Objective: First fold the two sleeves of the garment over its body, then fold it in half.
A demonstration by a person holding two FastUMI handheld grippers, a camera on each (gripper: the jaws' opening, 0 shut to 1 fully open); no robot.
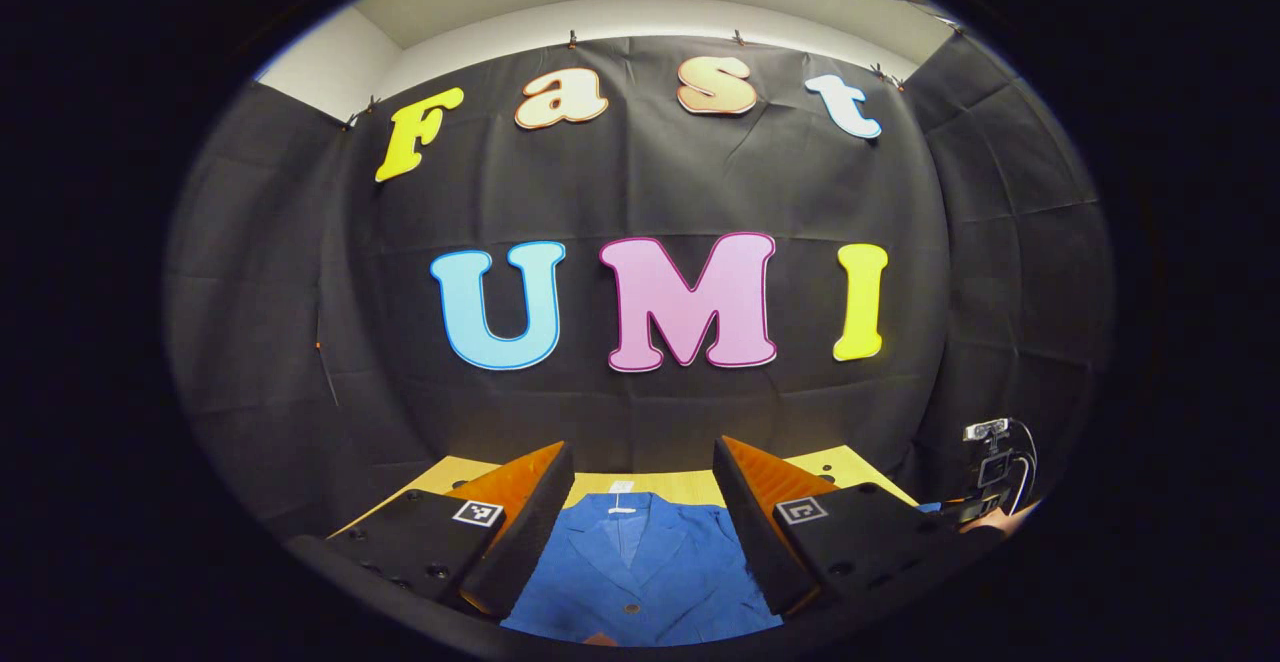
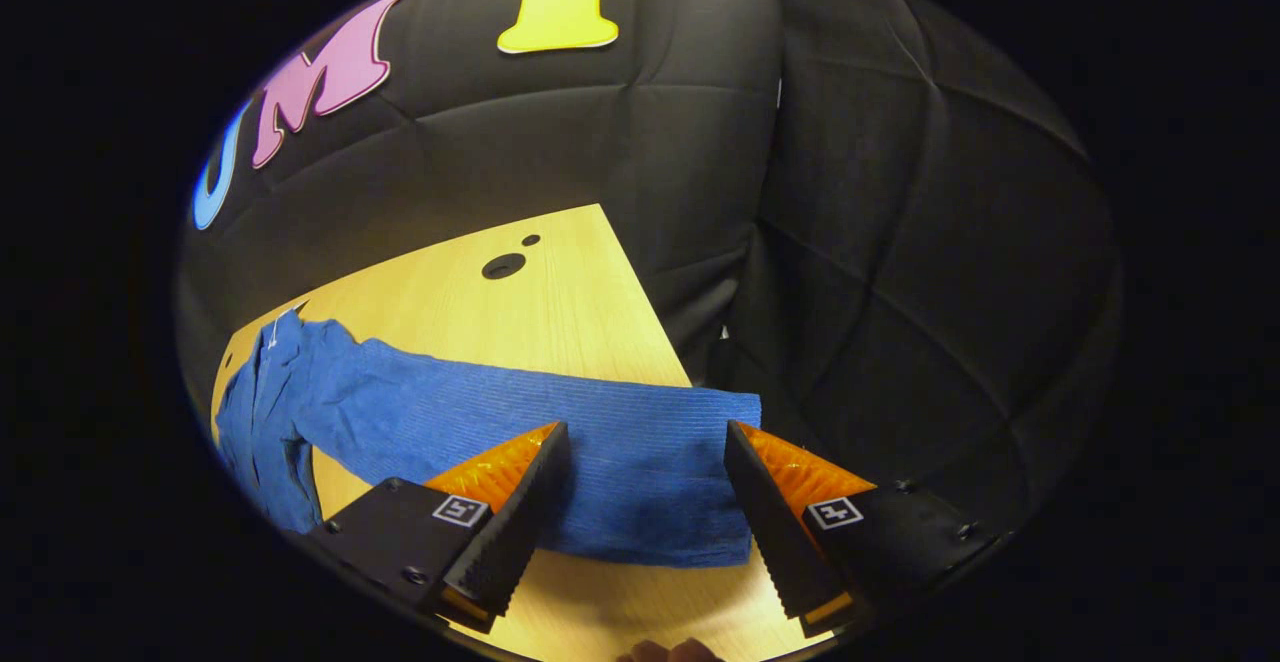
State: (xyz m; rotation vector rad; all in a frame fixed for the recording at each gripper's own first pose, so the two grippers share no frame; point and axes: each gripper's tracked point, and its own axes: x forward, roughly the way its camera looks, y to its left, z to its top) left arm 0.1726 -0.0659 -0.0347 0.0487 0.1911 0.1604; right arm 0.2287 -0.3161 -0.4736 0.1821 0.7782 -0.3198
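A blue jacket [image 1: 640,572] lies flat on the wooden table [image 1: 680,487], collar and white neck tag toward the far wall. In the left gripper view my left gripper [image 1: 642,447] hovers open above the jacket's chest, nothing between its fingers. In the right gripper view one blue sleeve [image 2: 560,422] stretches straight out from the jacket's body [image 2: 255,412] across the table [image 2: 520,312]. Its cuff end [image 2: 720,482] reaches the table's right edge. My right gripper [image 2: 646,427] stands open over that cuff end, one finger to each side, not pressing on it.
Two round holes [image 2: 503,265] are in the tabletop beyond the sleeve. The table's right edge [image 2: 650,312] drops off next to the black cloth wall. A small dark device with cables [image 1: 992,462] and part of a hand [image 1: 1005,520] sit at the right of the left gripper view.
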